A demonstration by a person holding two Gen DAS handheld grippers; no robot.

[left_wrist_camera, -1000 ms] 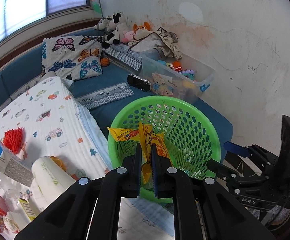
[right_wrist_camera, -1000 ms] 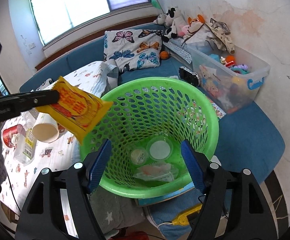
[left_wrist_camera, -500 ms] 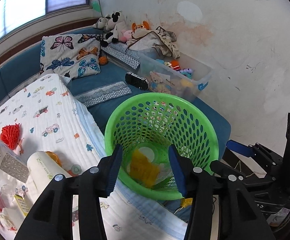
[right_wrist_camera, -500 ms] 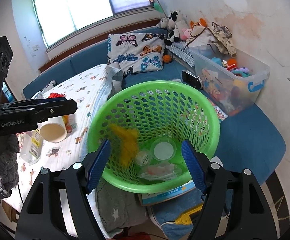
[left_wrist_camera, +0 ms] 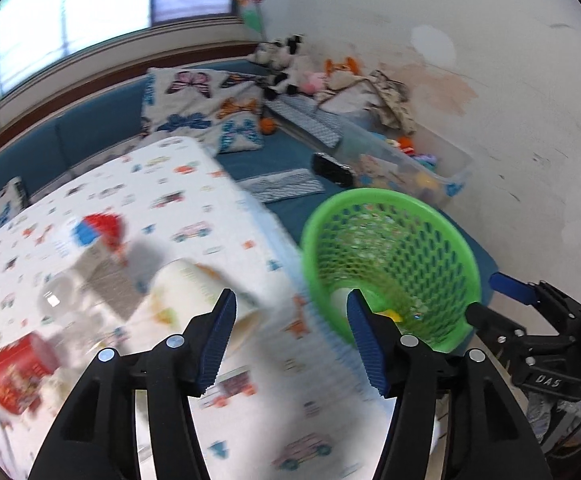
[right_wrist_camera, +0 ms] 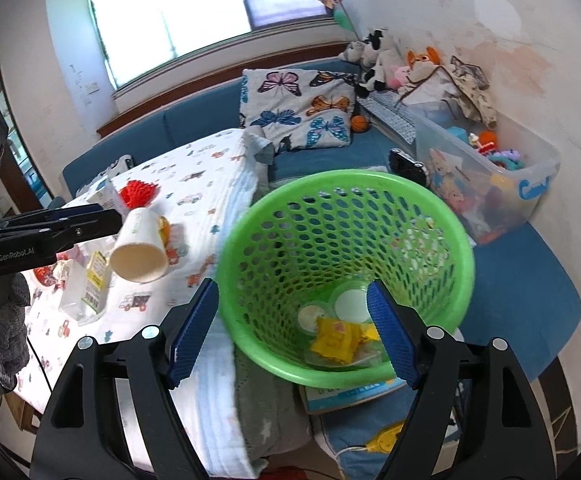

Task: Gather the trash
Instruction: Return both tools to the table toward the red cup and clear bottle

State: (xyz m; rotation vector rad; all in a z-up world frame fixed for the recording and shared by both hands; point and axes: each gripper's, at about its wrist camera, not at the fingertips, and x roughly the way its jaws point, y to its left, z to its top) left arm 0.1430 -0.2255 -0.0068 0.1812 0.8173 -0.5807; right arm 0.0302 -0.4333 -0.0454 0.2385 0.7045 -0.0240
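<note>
The left gripper (left_wrist_camera: 290,336) stood spread with nothing between its jaws, which had just been opening; it pointed down at a surface covered by a cloth printed with little cars (left_wrist_camera: 162,196). The picture from it was blurred. A green mesh basket (right_wrist_camera: 342,200) stood just beside that surface, at three o'clock from it. At the bottom of the basket lay a yellow snack wrapper (right_wrist_camera: 332,342) beside two round white lids (right_wrist_camera: 350,306). The right gripper (right_wrist_camera: 292,330) was also spread and empty, its jaws having just been opening, and the basket's near rim showed between its blue pads. On the cloth, at nine o'clock from the basket, a white paper cup (right_wrist_camera: 140,248) lay on its side, near a clear bottle (right_wrist_camera: 84,284) and a red can (left_wrist_camera: 16,372).
</note>
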